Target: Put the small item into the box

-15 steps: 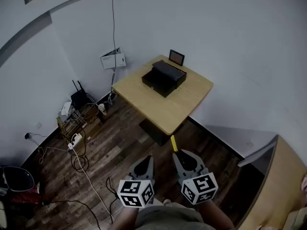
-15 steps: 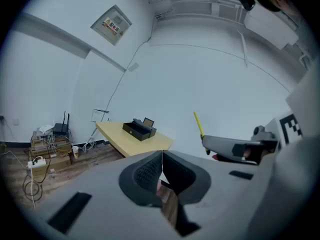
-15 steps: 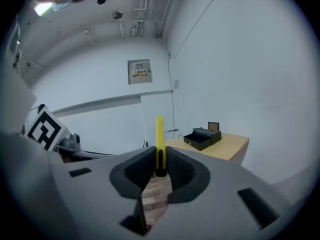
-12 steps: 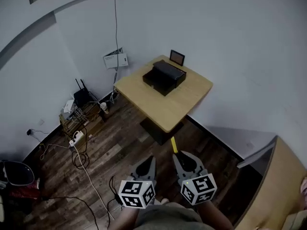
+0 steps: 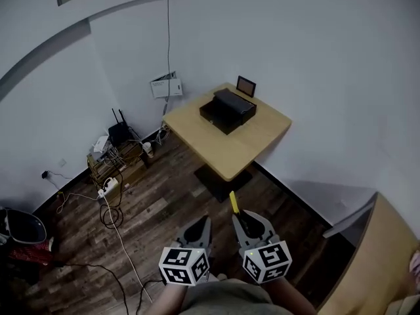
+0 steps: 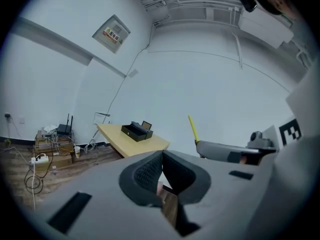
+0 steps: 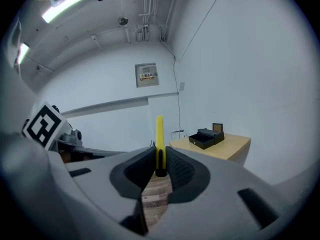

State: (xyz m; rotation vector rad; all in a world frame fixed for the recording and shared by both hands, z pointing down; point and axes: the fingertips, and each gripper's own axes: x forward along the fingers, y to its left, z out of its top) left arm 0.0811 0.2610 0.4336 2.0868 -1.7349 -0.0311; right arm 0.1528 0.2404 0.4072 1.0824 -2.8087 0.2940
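A black box [image 5: 227, 110] [image 6: 136, 131] [image 7: 206, 138] with its lid set back sits on a small wooden table [image 5: 249, 143] against the far wall. My right gripper [image 5: 239, 219] [image 7: 160, 160] is shut on a thin yellow stick [image 5: 233, 202] [image 7: 159, 139] that pokes out past its jaws toward the table. In the left gripper view the stick [image 6: 192, 128] rises above the right gripper's side. My left gripper [image 5: 201, 226] [image 6: 162, 165] is shut with nothing in it. Both hang low over the wood floor, well short of the table.
A small framed picture [image 5: 247, 85] stands at the table's back edge. A low rack with a router and cables [image 5: 117, 155] lies left of the table, with a power strip [image 5: 109, 187] and loose cords on the floor. A wooden panel [image 5: 374, 254] stands at right.
The view has shifted slightly: the table and box sit a little lower and farther right in the head view. Both grippers stay shut, the stick still in the right one.
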